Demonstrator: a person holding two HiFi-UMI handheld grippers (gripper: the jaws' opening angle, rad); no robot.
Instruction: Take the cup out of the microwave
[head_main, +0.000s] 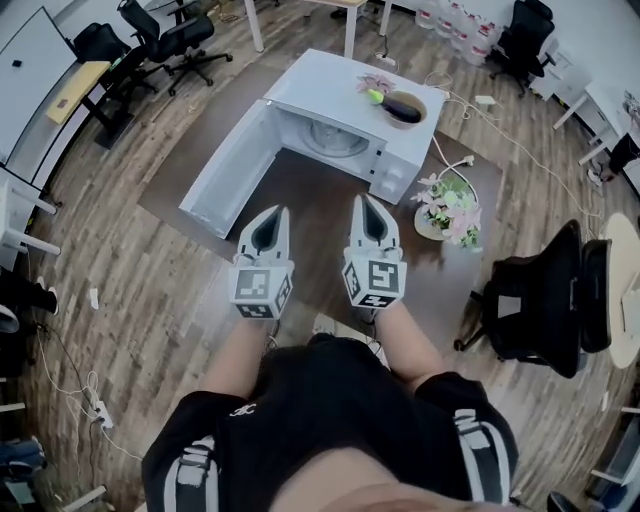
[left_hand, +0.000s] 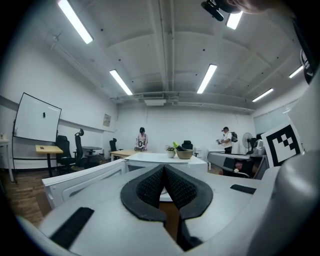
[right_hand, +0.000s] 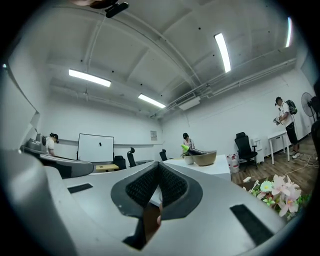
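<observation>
A white microwave (head_main: 400, 140) stands on a low brown table (head_main: 320, 225), with its door (head_main: 228, 170) swung wide open to the left. Inside the cavity a pale round shape (head_main: 335, 140) shows; I cannot tell a cup from the turntable. My left gripper (head_main: 270, 212) and right gripper (head_main: 368, 200) are held side by side in front of the microwave, short of its opening, both pointing level at it. Both are shut with nothing between their pads. The left gripper view has that gripper (left_hand: 164, 167) facing the door (left_hand: 85, 177). In the right gripper view that gripper (right_hand: 158, 165) faces the microwave (right_hand: 220, 167).
A bowl with an eggplant (head_main: 405, 107) and a small plant sit on top of the microwave. A pot of flowers (head_main: 447, 205) stands on the table's right corner. A black office chair (head_main: 545, 300) is on the right, and cables (head_main: 470, 160) lie on the wooden floor.
</observation>
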